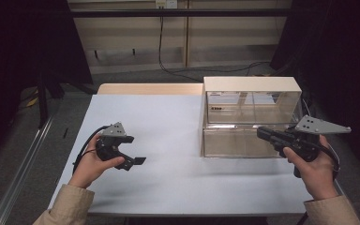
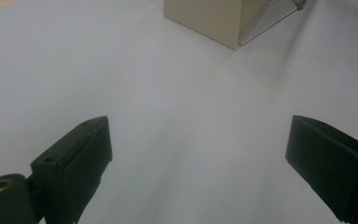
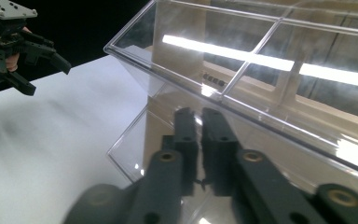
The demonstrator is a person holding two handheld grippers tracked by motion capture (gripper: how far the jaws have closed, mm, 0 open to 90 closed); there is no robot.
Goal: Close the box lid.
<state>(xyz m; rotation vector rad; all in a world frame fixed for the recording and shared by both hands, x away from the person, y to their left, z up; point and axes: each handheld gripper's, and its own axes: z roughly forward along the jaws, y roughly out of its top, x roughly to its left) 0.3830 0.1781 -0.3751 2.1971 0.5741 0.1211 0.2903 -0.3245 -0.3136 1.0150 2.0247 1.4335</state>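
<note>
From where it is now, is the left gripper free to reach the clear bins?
Probably yes: bare tabletop lies between the open left gripper and the clear bins.

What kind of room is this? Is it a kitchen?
Probably not a kitchen; it looks more like a lab or workshop. A person holds a left gripper and a right gripper over a plain white table, beside a clear plastic bin, with cables along the floor.

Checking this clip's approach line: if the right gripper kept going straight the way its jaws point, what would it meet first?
Most likely the clear plastic front of the lower bin. The right gripper, jaws closed, points at that wall from close up; how much gap remains is unclear.
</note>
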